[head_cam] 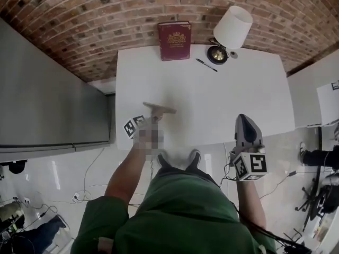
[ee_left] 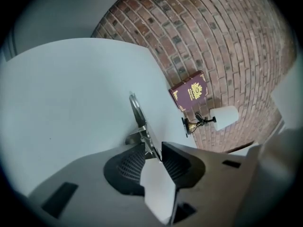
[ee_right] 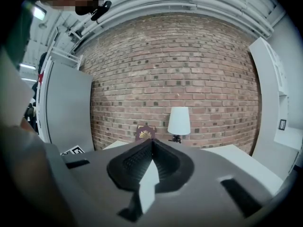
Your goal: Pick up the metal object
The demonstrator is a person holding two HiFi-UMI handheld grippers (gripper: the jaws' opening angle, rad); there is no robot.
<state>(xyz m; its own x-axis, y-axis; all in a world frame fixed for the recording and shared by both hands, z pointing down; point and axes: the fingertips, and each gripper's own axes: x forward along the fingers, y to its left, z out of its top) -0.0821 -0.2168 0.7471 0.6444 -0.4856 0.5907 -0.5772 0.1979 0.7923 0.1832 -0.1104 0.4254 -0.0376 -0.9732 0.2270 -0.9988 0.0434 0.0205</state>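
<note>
A slim metal object (head_cam: 159, 108) with a spring and a looped end lies on the white table (head_cam: 238, 94), near its front left. In the left gripper view the metal object (ee_left: 137, 110) runs away from my left gripper (ee_left: 152, 148), its near end in the gap between the parted jaws. The pads do not press on it. From above, the left gripper (head_cam: 154, 117) sits right behind the object. My right gripper (ee_right: 151, 141) is shut and holds nothing. The right gripper (head_cam: 243, 118) hovers at the table's front right edge.
A red book (head_cam: 174, 40), a lamp with a white shade (head_cam: 230, 30) and a black pen (head_cam: 206, 64) stand at the table's far side against the brick wall. A grey cabinet (head_cam: 47, 99) flanks the table's left. Cables lie on the floor.
</note>
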